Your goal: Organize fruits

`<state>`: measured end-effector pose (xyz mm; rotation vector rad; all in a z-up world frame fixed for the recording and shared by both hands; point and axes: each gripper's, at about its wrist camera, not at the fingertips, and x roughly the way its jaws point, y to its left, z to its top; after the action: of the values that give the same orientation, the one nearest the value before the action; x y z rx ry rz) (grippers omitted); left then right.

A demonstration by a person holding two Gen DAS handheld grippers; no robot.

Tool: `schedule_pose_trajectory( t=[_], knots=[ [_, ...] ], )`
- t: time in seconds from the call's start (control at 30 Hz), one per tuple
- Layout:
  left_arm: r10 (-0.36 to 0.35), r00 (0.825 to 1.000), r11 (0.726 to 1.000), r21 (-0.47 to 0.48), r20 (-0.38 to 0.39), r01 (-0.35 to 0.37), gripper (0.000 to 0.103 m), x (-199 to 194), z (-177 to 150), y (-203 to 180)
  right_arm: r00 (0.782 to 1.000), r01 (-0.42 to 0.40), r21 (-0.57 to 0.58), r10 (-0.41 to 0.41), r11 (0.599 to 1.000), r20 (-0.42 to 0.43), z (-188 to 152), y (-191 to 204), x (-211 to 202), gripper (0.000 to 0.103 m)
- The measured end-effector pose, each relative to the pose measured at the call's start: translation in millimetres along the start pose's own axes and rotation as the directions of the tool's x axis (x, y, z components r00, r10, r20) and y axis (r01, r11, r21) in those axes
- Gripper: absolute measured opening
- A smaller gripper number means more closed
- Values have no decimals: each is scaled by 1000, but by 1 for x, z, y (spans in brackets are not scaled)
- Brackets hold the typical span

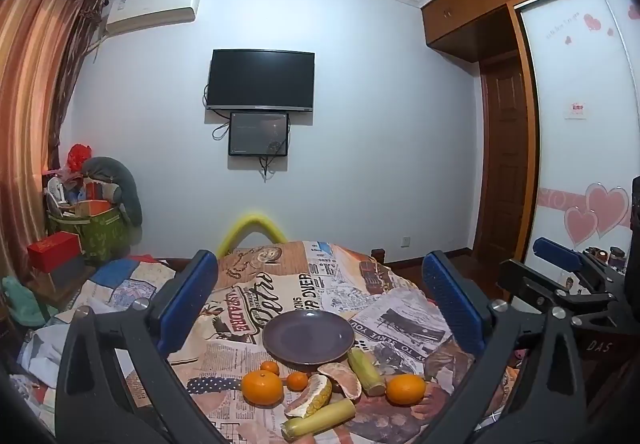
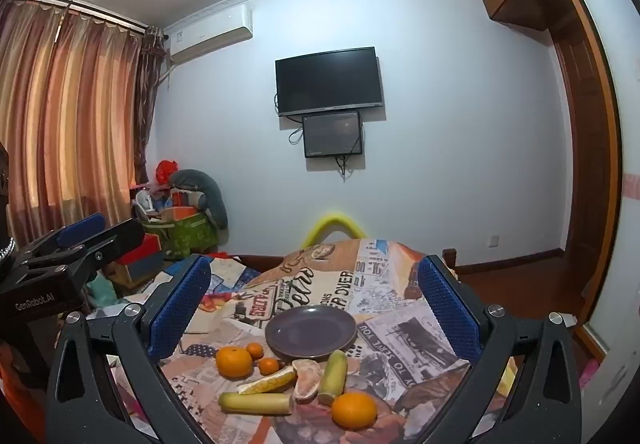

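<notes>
An empty dark purple plate (image 1: 308, 336) (image 2: 311, 331) sits on the table with a newspaper-print cloth (image 1: 404, 320) (image 2: 404, 328). In front of it lie two large oranges (image 1: 262, 387) (image 1: 405, 389), two small tangerines (image 1: 297, 381) (image 1: 269, 367), two pomelo wedges (image 1: 310, 396) (image 1: 343, 380) and two yellow-green cane pieces (image 1: 320, 418) (image 1: 366, 366). They also show in the right wrist view: oranges (image 2: 234, 362) (image 2: 354, 410), tangerines (image 2: 268, 365), wedges (image 2: 268, 382), cane (image 2: 256, 403) (image 2: 333, 371). My left gripper (image 1: 320, 304) and right gripper (image 2: 314, 304) are open and empty, held above the near side of the fruit.
The right gripper shows at the left view's right edge (image 1: 560, 264); the left gripper shows at the right view's left edge (image 2: 76, 240). A yellow chair back (image 1: 252, 228) stands behind the table. A bed with clutter and a green bag (image 1: 96, 228) lie left.
</notes>
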<state>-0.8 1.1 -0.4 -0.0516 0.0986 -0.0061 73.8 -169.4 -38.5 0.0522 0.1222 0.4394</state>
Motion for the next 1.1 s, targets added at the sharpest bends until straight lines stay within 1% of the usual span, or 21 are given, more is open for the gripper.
schedule_pose_trajectory(
  t=[0.07, 0.1, 0.3, 0.37, 0.5, 0.57, 1.1],
  knots=[
    [-4, 1000, 1000, -4, -1, 4, 103, -1, 0, 2, 1000, 3, -2, -3, 1000, 0, 0, -1, -1, 103],
    [-1, 1000, 1000, -4, 0, 1, 103, 1, 2, 2, 1000, 2, -9, -2, 1000, -16, 0, 0, 1, 103],
    [7, 1000, 1000, 9, -8, -6, 103, -1, 5, 3, 1000, 9, -10, -9, 1000, -11, -1, 1, 1, 103],
    [9, 1000, 1000, 17, -14, -9, 103, 2, 2, -2, 1000, 7, -8, -7, 1000, -18, -11, 0, 6, 103],
    [13, 1000, 1000, 17, -13, -13, 103, 2, 2, -2, 1000, 3, -4, -3, 1000, -24, -15, 0, 11, 103],
    [11, 1000, 1000, 16, -14, -11, 103, 2, 1, -1, 1000, 2, 0, -2, 1000, -27, -5, 0, 3, 103],
    [17, 999, 1000, 12, -30, -16, 103, 8, -2, 2, 999, 5, 2, -5, 1000, -32, -2, 0, 2, 103]
  ],
)
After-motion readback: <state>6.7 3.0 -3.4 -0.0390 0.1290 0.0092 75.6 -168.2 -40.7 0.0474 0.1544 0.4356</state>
